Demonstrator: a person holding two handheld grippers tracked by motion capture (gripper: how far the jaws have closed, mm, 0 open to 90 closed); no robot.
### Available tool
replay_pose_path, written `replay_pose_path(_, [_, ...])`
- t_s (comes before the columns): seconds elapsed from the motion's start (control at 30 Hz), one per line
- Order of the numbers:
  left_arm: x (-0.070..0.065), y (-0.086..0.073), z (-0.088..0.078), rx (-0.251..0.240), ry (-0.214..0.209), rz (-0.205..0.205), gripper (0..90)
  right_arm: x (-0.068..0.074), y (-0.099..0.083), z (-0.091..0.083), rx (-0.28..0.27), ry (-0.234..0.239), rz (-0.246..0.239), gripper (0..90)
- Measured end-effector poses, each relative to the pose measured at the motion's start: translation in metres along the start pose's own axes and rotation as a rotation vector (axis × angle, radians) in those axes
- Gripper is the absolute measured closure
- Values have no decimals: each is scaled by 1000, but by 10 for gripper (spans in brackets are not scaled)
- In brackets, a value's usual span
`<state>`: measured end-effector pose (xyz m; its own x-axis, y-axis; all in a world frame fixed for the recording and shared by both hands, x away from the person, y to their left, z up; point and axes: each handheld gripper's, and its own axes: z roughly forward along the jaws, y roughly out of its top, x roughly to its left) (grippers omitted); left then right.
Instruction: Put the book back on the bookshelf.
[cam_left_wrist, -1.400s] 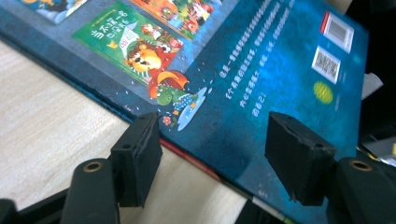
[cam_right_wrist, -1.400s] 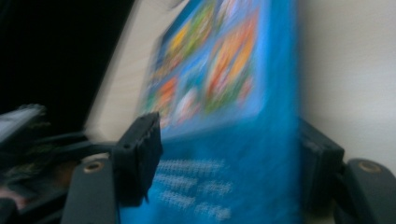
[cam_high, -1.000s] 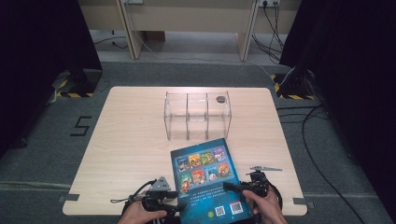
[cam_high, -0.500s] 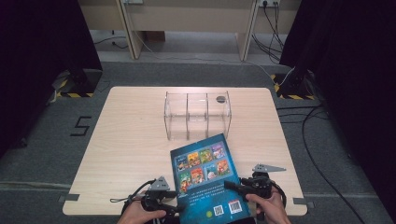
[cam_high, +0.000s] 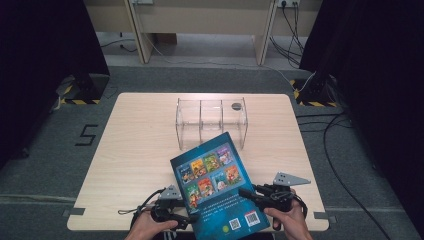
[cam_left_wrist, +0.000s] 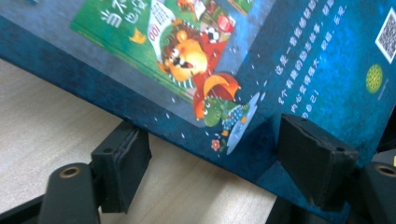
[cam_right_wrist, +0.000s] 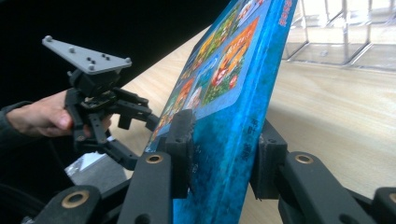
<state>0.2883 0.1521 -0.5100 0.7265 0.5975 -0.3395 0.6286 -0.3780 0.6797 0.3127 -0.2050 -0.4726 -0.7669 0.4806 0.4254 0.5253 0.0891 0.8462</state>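
Here the right gripper (cam_right_wrist: 224, 154) clamps the book (cam_right_wrist: 233, 84); the left gripper's (cam_left_wrist: 210, 154) fingers (cam_left_wrist: 121, 163) gape wide.

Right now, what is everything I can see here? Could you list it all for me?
Book: one, blue cover with colourful cartoon pictures, near edge of the table, lifted at a tilt.
Clear organiser: one, see-through with three compartments, behind the book.
Small round disc: one, dark grey, at the organiser's right end.
Table: one, light wood.
Cables: several, black, on the floor at right.
Right gripper: one, black, jaws clamped on the book's edge.
Left gripper: one, black, jaws spread either side of the book's edge.
Hands: two, holding the grippers at the bottom.
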Motion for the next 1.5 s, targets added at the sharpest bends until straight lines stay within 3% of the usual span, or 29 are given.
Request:
replay_pose_path(0.23, [-1,4,-1,28,13,8,266,-8,3,3,57,64,55,675])
replay_pose_path(0.3, [-1,5,-1,24,20,20,268,-14,4,4,111,120,98,686])
replay_pose_path(0.37, [0,5,-1,26,22,19,269,-14,2,7,133,126,105,686])
replay_pose_path(0.5, [0,5,-2,26,22,20,268,-15,3,8,143,163,131,684])
replay_pose_path(0.53, [-1,5,-1,20,21,33,269,-18,3,10,152,208,162,687])
replay_pose_path(0.67, [-1,5,-1,22,23,33,269,-20,0,17,188,214,160,704])
replay_pose_path(0.73, [0,5,-2,21,20,31,274,-18,0,18,182,185,160,717])
replay_pose_path(0.87, [-2,5,-4,-6,2,34,293,-12,-2,15,90,196,189,773])
replay_pose_path(0.97, [-4,5,-5,-33,0,43,301,-3,2,10,25,180,165,788])
replay_pose_path(1.0, [-4,5,-6,-41,-1,41,287,1,5,8,14,171,138,788])
replay_pose_path(1.13, [1,6,-15,-111,-5,16,281,4,9,7,-18,161,149,789])
replay_pose_path(1.3, [3,5,-19,-122,9,14,274,8,16,0,-56,140,120,787])
replay_pose_path(1.33, [4,5,-20,-125,10,14,274,11,22,-5,-82,131,86,786])
replay_pose_path(1.37, [4,5,-21,-126,14,12,274,11,22,-5,-82,131,86,786])
replay_pose_path(1.5, [7,5,-22,-120,43,25,273,20,41,-18,-185,74,-9,783])
